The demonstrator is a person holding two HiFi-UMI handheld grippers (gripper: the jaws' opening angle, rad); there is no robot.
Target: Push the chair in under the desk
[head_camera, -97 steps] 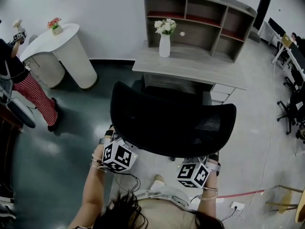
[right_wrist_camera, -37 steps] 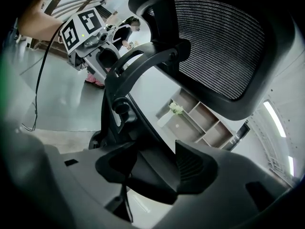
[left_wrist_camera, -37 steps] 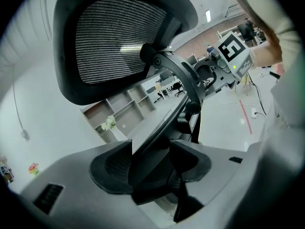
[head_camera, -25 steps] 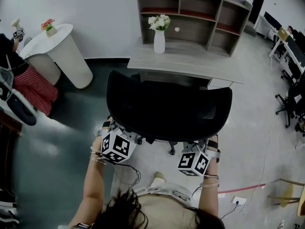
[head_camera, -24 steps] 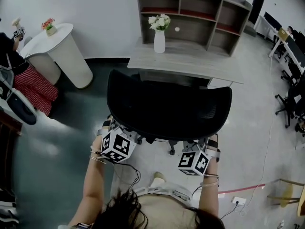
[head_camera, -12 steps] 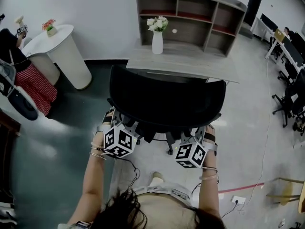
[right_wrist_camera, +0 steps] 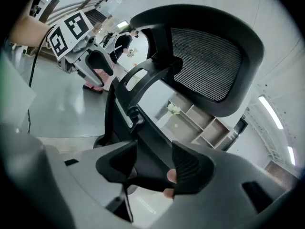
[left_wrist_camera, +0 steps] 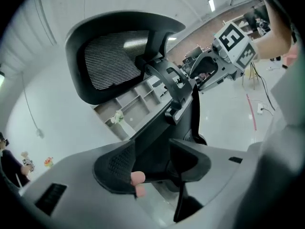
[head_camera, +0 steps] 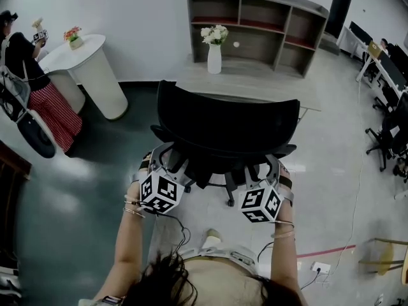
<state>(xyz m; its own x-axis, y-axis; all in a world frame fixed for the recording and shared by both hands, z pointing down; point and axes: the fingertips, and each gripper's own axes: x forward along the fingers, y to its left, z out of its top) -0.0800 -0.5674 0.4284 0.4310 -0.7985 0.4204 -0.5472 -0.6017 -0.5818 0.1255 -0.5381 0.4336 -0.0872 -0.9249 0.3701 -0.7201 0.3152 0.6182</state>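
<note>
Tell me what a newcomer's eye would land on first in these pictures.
The black mesh-backed office chair fills the middle of the head view, its back toward the person. The left tool and right tool each clamp its rear frame. Beyond it stands the grey desk with a white vase of flowers on top.

The left gripper (head_camera: 162,178) and right gripper (head_camera: 260,190) sit side by side, low against the back of the black chair (head_camera: 226,125). Straight beyond them stands the grey desk (head_camera: 268,85), carrying a white vase (head_camera: 214,57). Well off past the left gripper is a round white table (head_camera: 83,48).
</note>
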